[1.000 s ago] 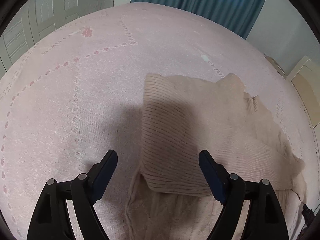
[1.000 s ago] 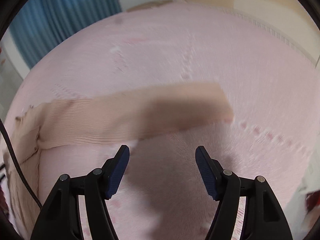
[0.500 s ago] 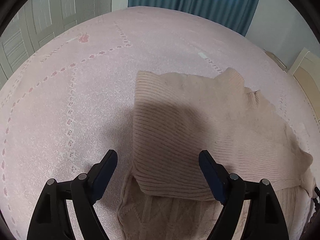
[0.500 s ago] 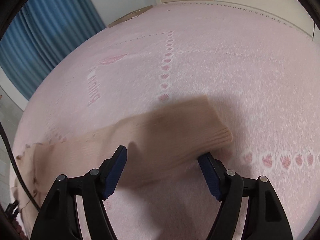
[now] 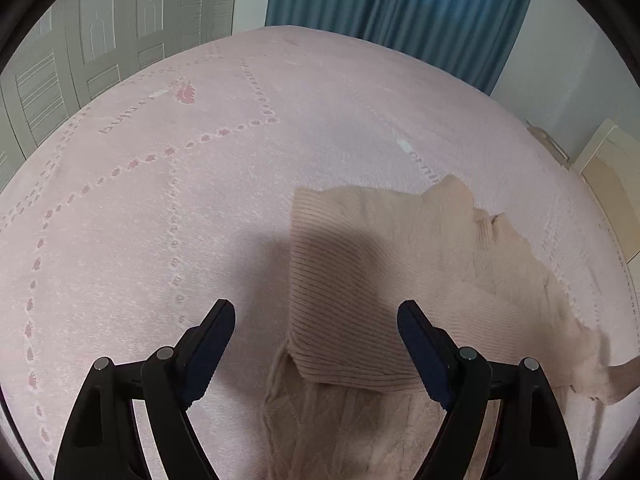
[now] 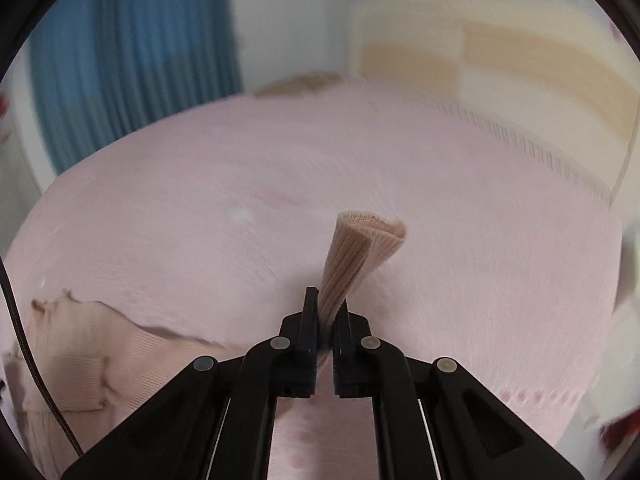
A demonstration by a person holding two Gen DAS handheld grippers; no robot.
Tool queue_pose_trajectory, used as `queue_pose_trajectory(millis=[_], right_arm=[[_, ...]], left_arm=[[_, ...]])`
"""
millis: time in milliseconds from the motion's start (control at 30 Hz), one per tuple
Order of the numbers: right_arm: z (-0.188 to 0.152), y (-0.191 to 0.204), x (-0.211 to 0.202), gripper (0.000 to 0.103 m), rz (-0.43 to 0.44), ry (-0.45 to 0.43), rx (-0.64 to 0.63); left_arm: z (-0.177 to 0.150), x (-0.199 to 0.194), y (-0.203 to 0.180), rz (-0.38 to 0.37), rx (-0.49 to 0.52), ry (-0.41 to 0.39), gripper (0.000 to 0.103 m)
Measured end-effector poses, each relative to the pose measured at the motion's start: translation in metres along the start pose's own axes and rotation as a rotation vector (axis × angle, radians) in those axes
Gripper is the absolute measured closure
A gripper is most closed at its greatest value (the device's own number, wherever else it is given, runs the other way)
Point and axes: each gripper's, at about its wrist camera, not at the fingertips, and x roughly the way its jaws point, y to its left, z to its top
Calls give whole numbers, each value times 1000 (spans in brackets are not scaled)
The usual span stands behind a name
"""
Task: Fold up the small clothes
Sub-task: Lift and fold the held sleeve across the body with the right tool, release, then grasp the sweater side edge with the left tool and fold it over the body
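Observation:
A small beige ribbed knit sweater (image 5: pixel 400 280) lies on the pink bedspread (image 5: pixel 160 220), with one sleeve folded across its body. My left gripper (image 5: pixel 316 320) is open and empty, hovering over the sweater's near left edge. My right gripper (image 6: pixel 326 308) is shut on the cuff of the other sleeve (image 6: pixel 356 256), which sticks up between the fingers, lifted off the bed. The sweater body (image 6: pixel 92 352) shows at the lower left of the right wrist view.
Blue curtains (image 5: pixel 400 12) hang behind the bed. White panelled doors (image 5: pixel 100 40) stand at the left. A beige headboard (image 6: pixel 500 64) is at the right. A black cable (image 6: pixel 24 360) runs along the left edge of the right wrist view.
My right gripper has closed on the sleeve cuff and lifted it off the bed. My left gripper stayed open and drew back a little from the sweater.

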Motion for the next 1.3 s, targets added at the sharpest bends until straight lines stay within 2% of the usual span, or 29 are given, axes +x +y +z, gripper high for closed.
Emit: queue_pose_trajectory(millis=[67,167,200,267,367,433,467,567,667,700,733,767,800,867,933,1000,1133,1233,1300], right_arm=[[13,43,-26,98,24,-53,-72],[24,115,-61,98,127,-94,-130],[25,133,-67,98,147,-100,-146],[25,186,-81,98,205,-112,-202],[9,267,-100,98,299,-117,-285],[-9,326,-113,98,375,-113,-347],[-19,340,-120,98,398,-109,-365],[-51,410,-121,98,476,-60,-427],[-88,459,-97,97,547,66,-456],[-98,468,-87,91,588,119,-466],[-107,472,-82,87,608,158,-474],[-113,473,-78,77,628,187,-476],[-117,469,-78,67,652,196,-474],[-122,451,-86,58,674,169,-478],[-121,430,-92,58,653,134,-500],[-115,413,-91,58,611,115,-504],[-106,345,-60,57,543,143,-444],[-107,289,-38,57,479,175,-372],[-110,265,-25,57,471,194,-317]], left_arm=[[2,-8,9,-5,-11,-12,21],[7,-21,31,2,-51,-36,20],[9,-24,40,15,-64,-43,20],[10,-24,53,88,-54,-37,20],[11,-22,74,165,-21,-19,20],[12,-24,95,155,-50,-13,20],[12,-24,105,150,-68,-10,20],[13,-24,135,169,-120,4,20],[14,-21,157,177,-182,19,20],[15,-20,159,174,-193,22,20],[16,-20,159,165,-197,21,20],[17,-19,156,158,-193,19,20],[17,-19,151,149,-177,14,20],[17,-18,134,139,-119,0,20],[16,-16,114,117,-56,-2,20],[14,-14,97,28,-27,15,20],[8,-18,70,-137,-14,16,22],[5,-16,46,-177,45,0,23],[3,-13,33,-170,78,-25,30]])
